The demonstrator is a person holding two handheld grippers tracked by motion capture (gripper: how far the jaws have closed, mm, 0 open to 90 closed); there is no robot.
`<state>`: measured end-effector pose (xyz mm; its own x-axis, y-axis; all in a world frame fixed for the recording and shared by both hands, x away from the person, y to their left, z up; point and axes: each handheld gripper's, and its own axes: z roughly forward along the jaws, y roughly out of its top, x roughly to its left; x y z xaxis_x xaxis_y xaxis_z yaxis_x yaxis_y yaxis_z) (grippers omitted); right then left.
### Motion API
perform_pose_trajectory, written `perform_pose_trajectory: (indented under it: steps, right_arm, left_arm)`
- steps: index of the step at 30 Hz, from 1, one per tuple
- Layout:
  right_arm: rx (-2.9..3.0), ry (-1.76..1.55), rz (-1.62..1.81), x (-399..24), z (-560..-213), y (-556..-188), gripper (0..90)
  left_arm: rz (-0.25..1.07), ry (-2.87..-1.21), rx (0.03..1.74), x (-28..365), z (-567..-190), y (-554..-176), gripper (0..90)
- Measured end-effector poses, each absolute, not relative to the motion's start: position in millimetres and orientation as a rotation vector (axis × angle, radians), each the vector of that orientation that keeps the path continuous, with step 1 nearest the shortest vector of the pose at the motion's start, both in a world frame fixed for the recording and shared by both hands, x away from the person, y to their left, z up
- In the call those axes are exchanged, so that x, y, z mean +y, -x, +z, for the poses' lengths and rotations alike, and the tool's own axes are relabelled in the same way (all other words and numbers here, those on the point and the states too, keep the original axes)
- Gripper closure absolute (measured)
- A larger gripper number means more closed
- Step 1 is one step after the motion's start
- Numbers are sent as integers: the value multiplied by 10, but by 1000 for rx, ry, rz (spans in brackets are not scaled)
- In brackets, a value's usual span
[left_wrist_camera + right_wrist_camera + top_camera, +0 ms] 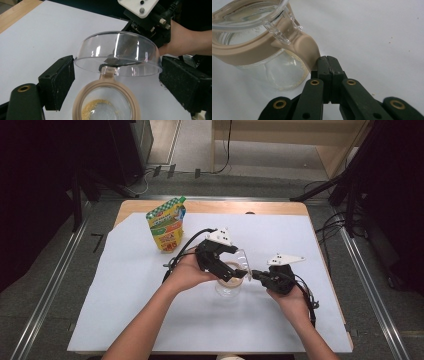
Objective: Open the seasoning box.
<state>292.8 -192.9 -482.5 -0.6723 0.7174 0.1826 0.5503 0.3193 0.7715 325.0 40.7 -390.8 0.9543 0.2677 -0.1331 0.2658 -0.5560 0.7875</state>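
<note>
A glass jar with a beige seal ring stands on the white sheet mid-table. Its clear hinged lid is tipped up, held across its rim by the two jaws of my left gripper, which comes in from the left. My right gripper is shut with nothing between its jaws. Its tips rest against the ring's beige tab at the jar's right side. A few yellow grains lie on the jar's bottom.
A yellow and green pouch stands upright behind and to the left of the jar. The white sheet covers most of the wooden table. Dark stands and cables surround the table on the floor.
</note>
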Motion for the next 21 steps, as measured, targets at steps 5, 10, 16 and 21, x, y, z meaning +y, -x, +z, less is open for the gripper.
perform_pose_trajectory:
  steps: [5,10,16,21]
  right_arm:
    - [2387,-1170,1283,-1929,-4819,-2921,900]
    - [2389,-1161,1286,-1936,-4813,-2921,900]
    - [2384,-1161,1299,-1953,-4802,-2915,900]
    - [2379,-1156,1310,-1975,-4779,-2893,900]
  left_arm:
    - [-9,-2186,371,307,-3895,-3291,136]
    - [-22,-2208,363,202,-3912,-3315,140]
    - [-39,-2212,362,187,-3932,-3317,138]
    - [-50,-2196,374,269,-3900,-3323,141]
